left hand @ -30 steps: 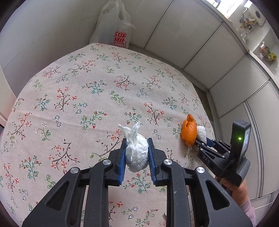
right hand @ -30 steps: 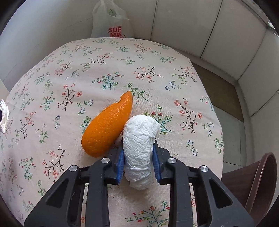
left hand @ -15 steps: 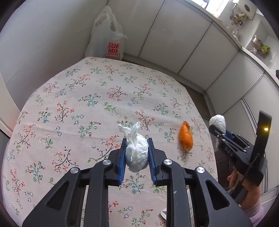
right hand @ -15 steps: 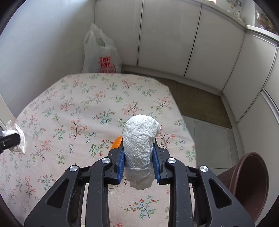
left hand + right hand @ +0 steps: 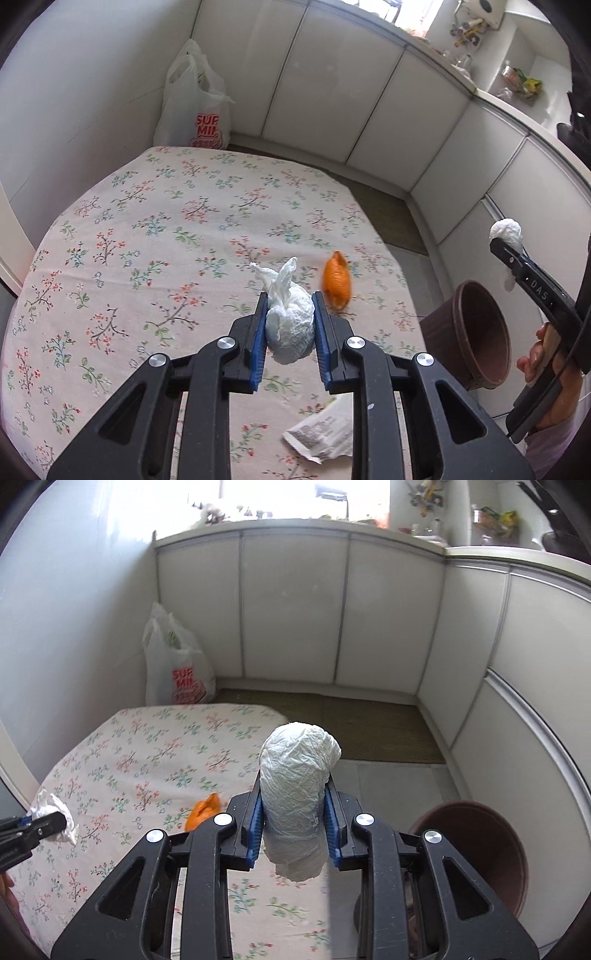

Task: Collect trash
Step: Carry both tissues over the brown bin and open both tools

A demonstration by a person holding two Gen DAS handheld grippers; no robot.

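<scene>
My left gripper (image 5: 290, 325) is shut on a crumpled white tissue (image 5: 290, 325), held above the floral tablecloth (image 5: 155, 236). My right gripper (image 5: 293, 812) is shut on a white paper wad (image 5: 295, 775), lifted high off the table; it also shows in the left wrist view (image 5: 506, 230), up and to the right of the brown bin (image 5: 476, 332). An orange peel (image 5: 336, 282) lies on the cloth near the right edge, also in the right wrist view (image 5: 203, 810). A crumpled printed paper (image 5: 321, 435) lies near the front edge.
The brown bin (image 5: 476, 849) stands on the floor by the table's right side. A white plastic shopping bag (image 5: 195, 107) leans in the far corner beyond the table. White cabinet fronts (image 5: 295, 609) ring the space.
Both grippers have risen and pulled back with their paper wads. The right gripper lifted its wad away from the orange peel and swung right toward the bin, which has come into view.
</scene>
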